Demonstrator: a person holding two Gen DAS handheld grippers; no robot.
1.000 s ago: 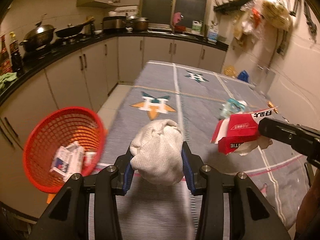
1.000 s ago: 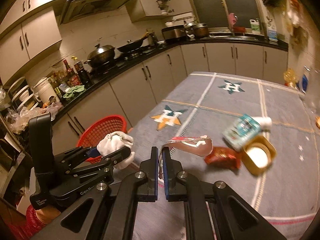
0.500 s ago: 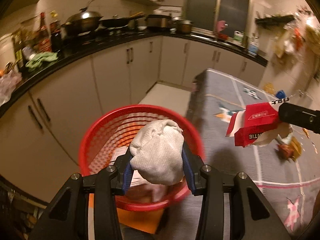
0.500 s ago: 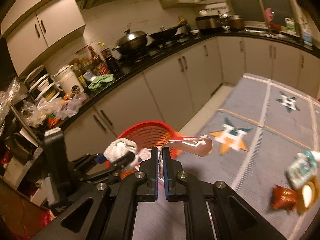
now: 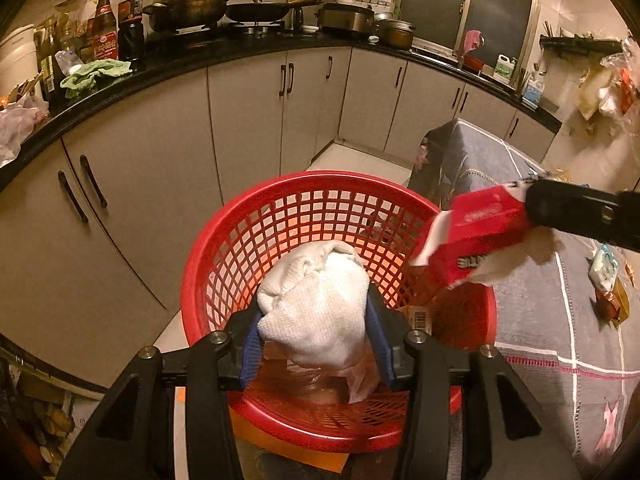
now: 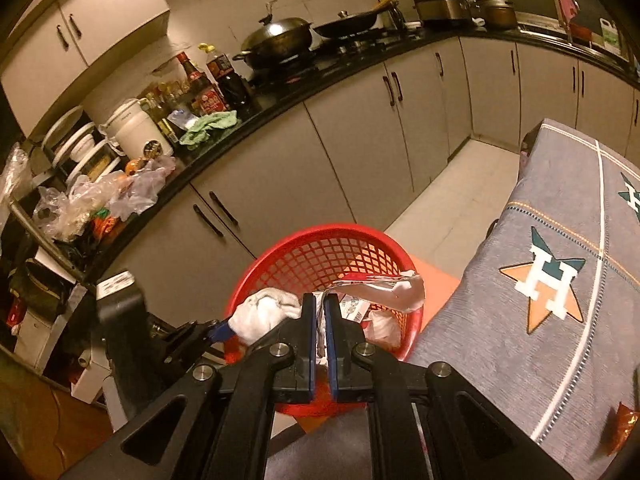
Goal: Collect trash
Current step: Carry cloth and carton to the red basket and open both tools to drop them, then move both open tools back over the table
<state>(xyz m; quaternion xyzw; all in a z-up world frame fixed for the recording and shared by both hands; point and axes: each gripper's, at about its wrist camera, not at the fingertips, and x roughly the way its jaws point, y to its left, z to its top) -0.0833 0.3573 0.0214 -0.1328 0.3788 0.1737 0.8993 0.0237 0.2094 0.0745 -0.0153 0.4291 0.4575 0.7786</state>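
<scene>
While the round red plastic lattice basket [image 5: 280,220] sits on the floor beside the table draped in a grey cloth [image 6: 560,320], we see both tools poised over its open mouth. The left gripper [image 5: 316,320] clamps a crumpled white paper towel wad [image 5: 316,300] between its blue-padded fingers [image 5: 250,344]; the wad fills the whole gap, bulges up past the fingertips and hangs above the basket's interior. From the right wrist view the same wad shows at the basket's near left rim [image 6: 264,312], pinched by that tool.

The right gripper [image 6: 320,320] has its fingers drawn almost together on a thin edge of the flattened red and white carton with torn paper [image 5: 480,232]. In the left view the carton juts out from the black fingertips over the basket's right rim, tilted downwards towards the inside. In the right view we see only its pale, glossy edge [image 6: 380,292] curling out ahead of the fingertips above the basket.

Inside the basket, under the wad, lie a barcoded scrap [image 5: 420,320] and a piece of clear film [image 5: 360,380]. Well away from the basket, on the grey cloth, rest a small pale packet [image 5: 604,264] and a reddish wrapper [image 5: 608,308].
</scene>
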